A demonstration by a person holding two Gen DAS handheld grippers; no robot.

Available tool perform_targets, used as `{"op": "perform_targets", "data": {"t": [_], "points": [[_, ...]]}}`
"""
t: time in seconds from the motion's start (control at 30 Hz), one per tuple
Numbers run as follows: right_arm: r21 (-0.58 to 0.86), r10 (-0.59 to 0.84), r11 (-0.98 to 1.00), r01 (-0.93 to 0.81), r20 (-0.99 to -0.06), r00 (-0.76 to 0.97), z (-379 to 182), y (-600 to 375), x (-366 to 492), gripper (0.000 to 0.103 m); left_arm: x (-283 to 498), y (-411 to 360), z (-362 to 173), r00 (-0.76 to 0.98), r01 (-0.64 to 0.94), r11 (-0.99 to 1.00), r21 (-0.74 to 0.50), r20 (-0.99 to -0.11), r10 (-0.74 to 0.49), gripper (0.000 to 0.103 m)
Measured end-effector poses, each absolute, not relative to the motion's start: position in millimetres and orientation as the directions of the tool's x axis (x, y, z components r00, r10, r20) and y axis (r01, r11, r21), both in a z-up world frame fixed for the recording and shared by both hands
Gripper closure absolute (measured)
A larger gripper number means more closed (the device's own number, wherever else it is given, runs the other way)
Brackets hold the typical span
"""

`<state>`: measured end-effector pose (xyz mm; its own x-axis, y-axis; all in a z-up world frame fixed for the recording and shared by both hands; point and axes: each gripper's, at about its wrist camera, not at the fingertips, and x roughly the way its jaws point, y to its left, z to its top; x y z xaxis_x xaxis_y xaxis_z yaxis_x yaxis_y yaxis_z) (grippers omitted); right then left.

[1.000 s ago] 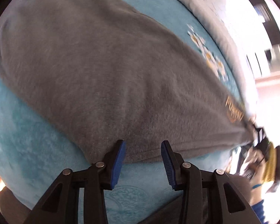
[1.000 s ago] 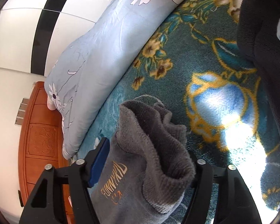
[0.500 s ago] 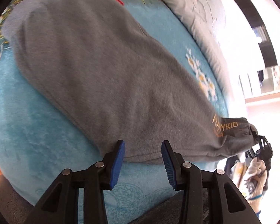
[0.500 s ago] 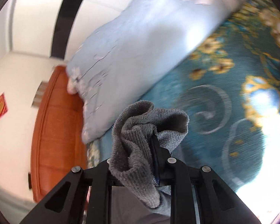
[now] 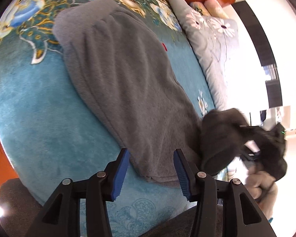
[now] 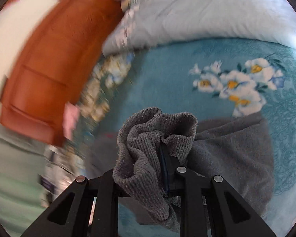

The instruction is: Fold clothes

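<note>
- On my left gripper [image 5: 151,168] I saw two black arms built as open triangular frames, each with a cut-out window.
- Its fingers [image 5: 119,174] wore ribbed blue pads on their inner faces.
- Round silver screw heads sat at the joints, two on each side.
- My right gripper [image 6: 163,169] had the same black frame and silver screws; one dark blue pad edge showed.
- From the left camera, the right gripper was a blurred black body with a small green light.
- A bare hand [image 5: 263,185] was behind it, with a scrap of blue at the wrist.
</note>
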<state>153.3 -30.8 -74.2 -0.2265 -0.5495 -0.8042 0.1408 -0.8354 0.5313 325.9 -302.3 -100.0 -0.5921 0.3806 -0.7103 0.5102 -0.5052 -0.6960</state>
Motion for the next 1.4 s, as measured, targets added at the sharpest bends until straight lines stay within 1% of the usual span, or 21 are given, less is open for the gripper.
{"op": "perform_targets", "data": {"t": [0.1, 0.13, 0.17, 0.2, 0.23, 0.27, 0.37, 0.4, 0.53, 0.6, 0.77, 0.87, 0.97, 1.07, 1.17, 1.3, 1.4], "points": [[0.445, -0.469, -0.881, 0.161, -0.867, -0.166, -98.1, -62.7, 167.5, 0.078, 327.9, -300.6, -102.7, -0.602, 0.510, -0.487, -0.709, -0.699, 0.387, 0.049], [0.431, -0.457, -0.885, 0.176, -0.877, -0.151, -102.1, -69.7, 169.0, 0.074, 325.7, -298.7, -104.9, -0.603, 0.508, -0.483, -0.713, -0.695, 0.391, 0.049], [0.431, -0.458, -0.881, 0.193, -0.879, -0.130, -104.1, -75.1, 173.7, 0.066, 323.5, -296.8, -107.0, -0.604, 0.507, -0.479, -0.717, -0.692, 0.396, 0.049], [0.448, -0.474, -0.870, 0.205, -0.874, -0.105, -106.4, -78.4, 170.8, 0.062, 321.3, -295.0, -109.2, -0.605, 0.506, -0.474, -0.720, -0.689, 0.400, 0.049], [0.484, -0.509, -0.845, 0.228, -0.859, -0.063, -106.9, -82.3, 174.4, 0.050, 321.1, -293.5, -110.7, -0.605, 0.504, -0.471, -0.724, -0.685, 0.406, 0.049], [0.501, -0.528, -0.827, 0.256, -0.848, -0.046, -103.3, -82.4, 178.8, 0.044, 319.6, -291.3, -111.9, -0.603, 0.501, -0.469, -0.727, -0.682, 0.412, 0.049], [0.541, -0.576, -0.769, 0.341, -0.817, -0.002, -91.0, -81.4, 191.7, 0.044, 312.6, -284.6, -112.8, -0.599, 0.486, -0.475, -0.734, -0.675, 0.430, 0.048], [0.549, -0.588, -0.762, 0.344, -0.809, -0.013, -85.3, -74.3, 192.3, 0.044, 310.1, -282.5, -112.5, -0.598, 0.479, -0.479, -0.736, -0.673, 0.435, 0.048], [0.613, -0.632, -0.767, 0.191, -0.773, -0.057, -78.5, -22.8, 182.7, 0.043, 294.6, -272.4, -113.3, -0.590, 0.455, -0.491, -0.743, -0.665, 0.458, 0.047], [0.615, -0.625, -0.780, 0.118, -0.776, -0.082, -81.2, -1.4, 173.5, 0.043, 280.7, -265.9, -114.3, -0.585, 0.438, -0.500, -0.747, -0.659, 0.472, 0.046], [0.586, -0.590, -0.808, 0.066, -0.801, -0.102, -82.3, 29.1, 176.7, 0.043, 251.5, -255.0, -120.5, -0.571, 0.446, -0.511, -0.735, -0.673, 0.469, 0.046], [0.589, -0.591, -0.807, 0.046, -0.800, -0.104, -85.4, 32.4, 177.7, 0.043, 239.1, -244.7, -112.7, -0.567, 0.410, -0.594, -0.693, -0.703, 0.429, 0.046], [0.594, -0.595, -0.803, 0.039, -0.798, -0.100, -88.1, 35.4, 177.4, 0.043, 220.3, -239.1, -106.3, -0.551, 0.336, -0.693, -0.637, -0.730, 0.404, 0.046], [0.606, -0.606, -0.795, 0.039, -0.790, -0.088, -90.9, 35.9, 176.6, 0.043, 203.1, -232.8, -101.7, -0.526, 0.211, -0.778, -0.592, -0.739, 0.420, 0.046], [0.613, -0.615, -0.789, 0.044, -0.785, -0.077, -92.1, 35.2, 175.1, 0.043, 185.8, -216.6, -100.8, -0.448, 0.042, -0.832, -0.553, -0.755, 0.479, 0.046], [0.623, -0.624, -0.781, 0.033, -0.779, -0.064, -95.0, 36.3, 173.3, 0.043, 168.6, -200.3, -105.3, -0.328, -0.116, -0.866, -0.487, -0.804, 0.496, 0.046], [0.622, -0.622, -0.783, 0.019, -0.780, -0.064, -97.9, 41.3, 172.2, 0.043, 163.5, -211.5, -117.7, -0.295, -0.084, -0.863, -0.498, -0.815, 0.498, 0.046]]}}
